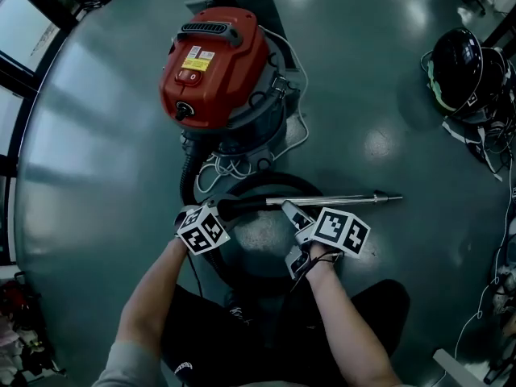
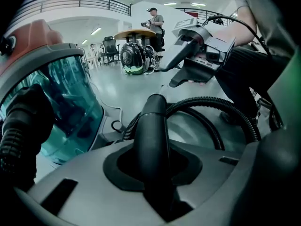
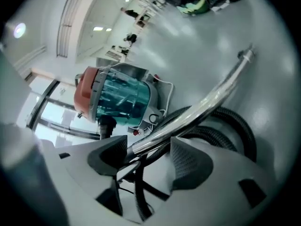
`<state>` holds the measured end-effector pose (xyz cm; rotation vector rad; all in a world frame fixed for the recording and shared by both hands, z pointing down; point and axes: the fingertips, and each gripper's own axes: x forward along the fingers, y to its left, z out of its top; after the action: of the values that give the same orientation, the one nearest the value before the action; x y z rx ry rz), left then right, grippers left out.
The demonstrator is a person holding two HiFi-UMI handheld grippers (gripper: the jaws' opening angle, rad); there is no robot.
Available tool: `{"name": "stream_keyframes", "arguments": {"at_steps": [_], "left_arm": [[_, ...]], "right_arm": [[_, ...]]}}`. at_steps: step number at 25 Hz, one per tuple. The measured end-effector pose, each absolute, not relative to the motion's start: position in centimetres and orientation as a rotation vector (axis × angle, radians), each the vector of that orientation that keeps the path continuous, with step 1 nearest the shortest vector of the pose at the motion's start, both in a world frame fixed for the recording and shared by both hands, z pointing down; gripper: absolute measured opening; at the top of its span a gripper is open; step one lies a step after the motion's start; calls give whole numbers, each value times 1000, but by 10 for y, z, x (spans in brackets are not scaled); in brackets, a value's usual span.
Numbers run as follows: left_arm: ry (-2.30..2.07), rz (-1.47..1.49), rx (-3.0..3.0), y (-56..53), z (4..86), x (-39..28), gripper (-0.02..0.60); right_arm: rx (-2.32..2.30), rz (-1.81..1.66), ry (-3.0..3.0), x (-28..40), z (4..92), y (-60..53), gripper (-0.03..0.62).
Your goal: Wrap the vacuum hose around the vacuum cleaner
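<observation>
A red-topped vacuum cleaner (image 1: 214, 63) with a teal see-through drum (image 2: 51, 93) (image 3: 113, 98) stands on the floor ahead of me. Its black ribbed hose (image 1: 187, 176) leaves the front and loops on the floor (image 2: 211, 112) (image 3: 235, 121). My left gripper (image 1: 219, 210) (image 2: 153, 164) is shut on the hose's black handle (image 2: 153, 126). The chrome wand (image 1: 339, 201) (image 3: 211, 98) runs level to the right from that handle. My right gripper (image 1: 292, 214) (image 3: 143, 157) stands open, and the wand's near end lies in the gap between its pads.
A white power cord (image 1: 234, 166) lies coiled at the vacuum's base. A black helmet (image 1: 459, 67) and loose cables sit at the far right. A person (image 2: 155, 22) stands by a round table (image 2: 136, 33) far off. My own legs (image 1: 266, 329) are just below the grippers.
</observation>
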<state>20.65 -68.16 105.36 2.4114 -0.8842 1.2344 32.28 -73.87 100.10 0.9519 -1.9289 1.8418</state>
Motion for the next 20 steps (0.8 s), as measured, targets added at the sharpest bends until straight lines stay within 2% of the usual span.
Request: {"name": "stream_keyframes", "arguments": {"at_steps": [2, 4, 13, 20], "left_arm": [[-889, 1234, 2411, -684, 1055, 207, 101], [-890, 1237, 2409, -685, 1056, 206, 103], [-877, 1221, 2369, -688, 1060, 204, 103], [-875, 1250, 2314, -691, 1065, 205, 103]], "right_arm": [[898, 1566, -2057, 324, 998, -743, 285], [842, 1255, -2140, 329, 998, -751, 253], [370, 265, -2151, 351, 1022, -773, 253], [-5, -242, -2021, 352, 1071, -772, 253]]}}
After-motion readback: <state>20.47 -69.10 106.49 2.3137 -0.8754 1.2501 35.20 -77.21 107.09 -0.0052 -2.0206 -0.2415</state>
